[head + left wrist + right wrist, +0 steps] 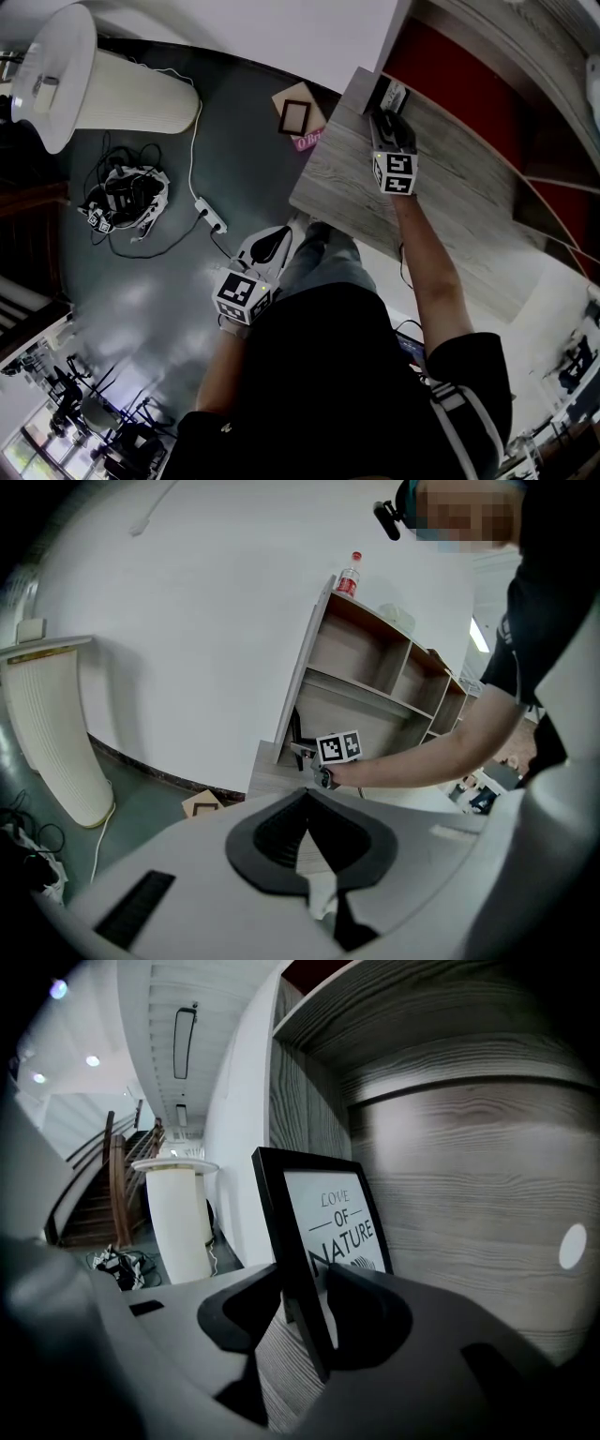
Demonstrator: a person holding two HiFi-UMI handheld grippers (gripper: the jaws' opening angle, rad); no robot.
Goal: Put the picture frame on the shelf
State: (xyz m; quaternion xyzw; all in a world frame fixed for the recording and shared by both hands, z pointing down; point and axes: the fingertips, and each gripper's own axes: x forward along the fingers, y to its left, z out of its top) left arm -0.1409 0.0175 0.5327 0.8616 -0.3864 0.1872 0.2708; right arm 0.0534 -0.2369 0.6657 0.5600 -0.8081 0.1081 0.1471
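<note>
A black picture frame (328,1222) printed "LOVE OF NATURE" stands upright on the grey wooden shelf board (281,1372) and leans on the shelf's back wall. My right gripper (305,1302) is open, with the frame's near edge between its jaws and a gap on the left side. From the head view, the right gripper (384,117) reaches over the shelf (450,206) to the frame (394,96) at the far corner. My left gripper (284,232) hangs low beside the person's leg. It looks shut (306,799) and holds nothing.
A second small frame (294,116) lies on cardboard on the floor by the shelf. A white ribbed column (103,89), a power strip with cable (211,216) and a heap of gear (127,197) are on the dark floor. A bottle (349,574) stands on top of the shelf unit.
</note>
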